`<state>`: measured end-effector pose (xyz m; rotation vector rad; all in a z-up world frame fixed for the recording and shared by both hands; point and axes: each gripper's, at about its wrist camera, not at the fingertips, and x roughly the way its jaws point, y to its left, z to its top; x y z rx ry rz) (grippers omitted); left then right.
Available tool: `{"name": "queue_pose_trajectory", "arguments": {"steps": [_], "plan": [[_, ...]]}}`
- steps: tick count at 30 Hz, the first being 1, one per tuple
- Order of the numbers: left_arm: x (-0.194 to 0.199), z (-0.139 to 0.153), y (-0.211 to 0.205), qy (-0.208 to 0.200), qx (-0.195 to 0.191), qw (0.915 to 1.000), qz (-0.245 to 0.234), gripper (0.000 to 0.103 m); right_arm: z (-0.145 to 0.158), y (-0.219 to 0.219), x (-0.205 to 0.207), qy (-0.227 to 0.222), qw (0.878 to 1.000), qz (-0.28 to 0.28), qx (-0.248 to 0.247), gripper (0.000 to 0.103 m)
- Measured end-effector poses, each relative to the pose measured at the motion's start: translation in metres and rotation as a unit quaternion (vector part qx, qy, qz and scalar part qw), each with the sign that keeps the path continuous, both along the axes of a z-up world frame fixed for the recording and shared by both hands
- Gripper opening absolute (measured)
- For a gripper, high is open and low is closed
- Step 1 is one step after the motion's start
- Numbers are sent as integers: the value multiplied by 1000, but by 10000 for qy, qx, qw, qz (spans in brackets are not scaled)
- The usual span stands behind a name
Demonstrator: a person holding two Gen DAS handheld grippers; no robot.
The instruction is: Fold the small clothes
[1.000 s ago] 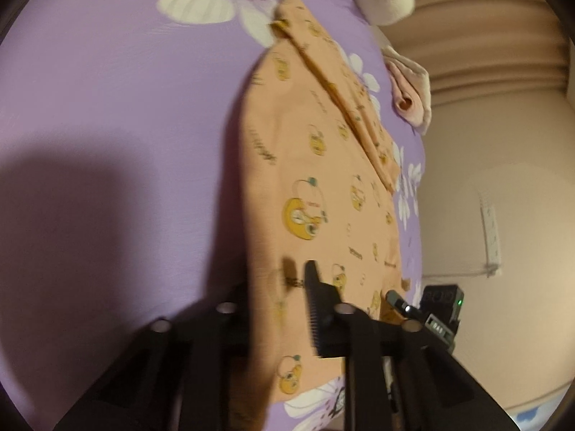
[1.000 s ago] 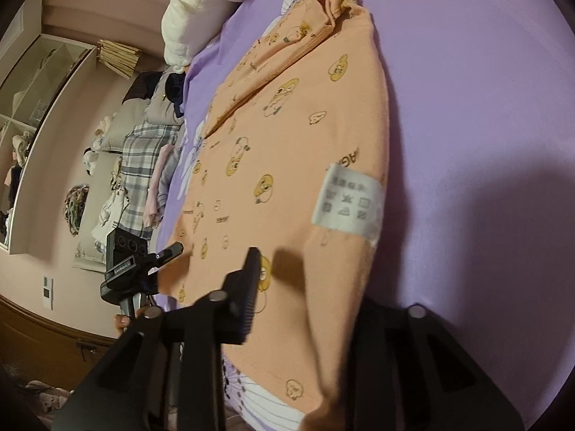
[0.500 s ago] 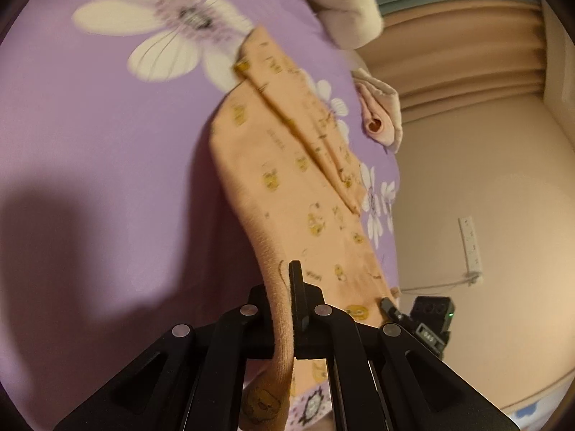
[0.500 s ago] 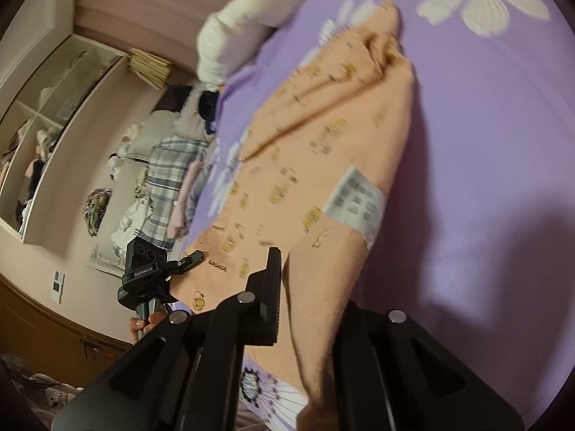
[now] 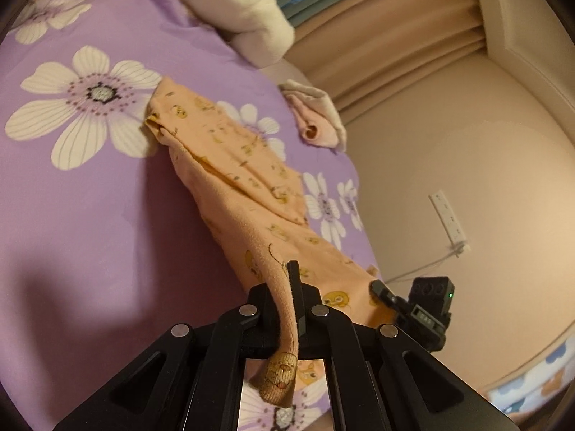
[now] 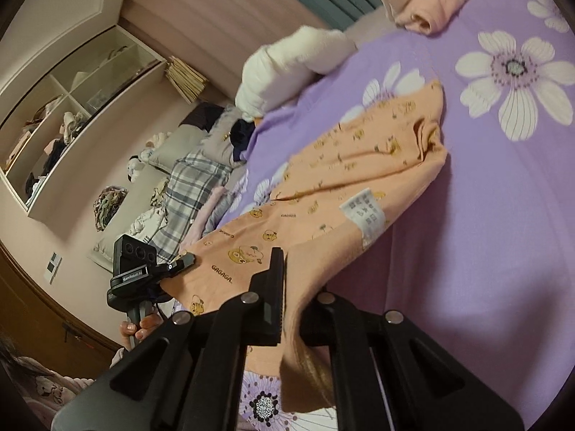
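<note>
On the left, one near corner of the orange garment (image 5: pixel 251 186) is being pinched by the left gripper (image 5: pixel 287 309), its jaws clamped together on the hem. On the right, the other near corner is being held by the right gripper (image 6: pixel 291 309), jaws clamped on the fabric. The garment is being stretched away from both grippers along its long axis, its far end resting on the purple bed sheet (image 5: pixel 72 215). The coming fold is judged to run forward, toward that far end.

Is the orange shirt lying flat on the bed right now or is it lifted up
Partly lifted: both hand-held grippers, left and right, pinch the orange shirt's near edge up; its far end rests on the bed.
</note>
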<state>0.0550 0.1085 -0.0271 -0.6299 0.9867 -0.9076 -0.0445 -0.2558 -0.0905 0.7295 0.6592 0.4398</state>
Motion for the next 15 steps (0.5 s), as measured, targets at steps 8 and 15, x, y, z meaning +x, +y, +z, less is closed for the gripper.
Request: {"name": "queue_pose_trajectory", "arguments": {"steps": [8, 15], "plan": [[-7, 9, -3, -317, -129, 9993, -159, 0, 14, 0, -13, -359, 9992, -59, -185, 3], [-11, 15, -1, -338, -327, 9986, -221, 0, 17, -4, -12, -435, 9989, -73, -132, 3]]}}
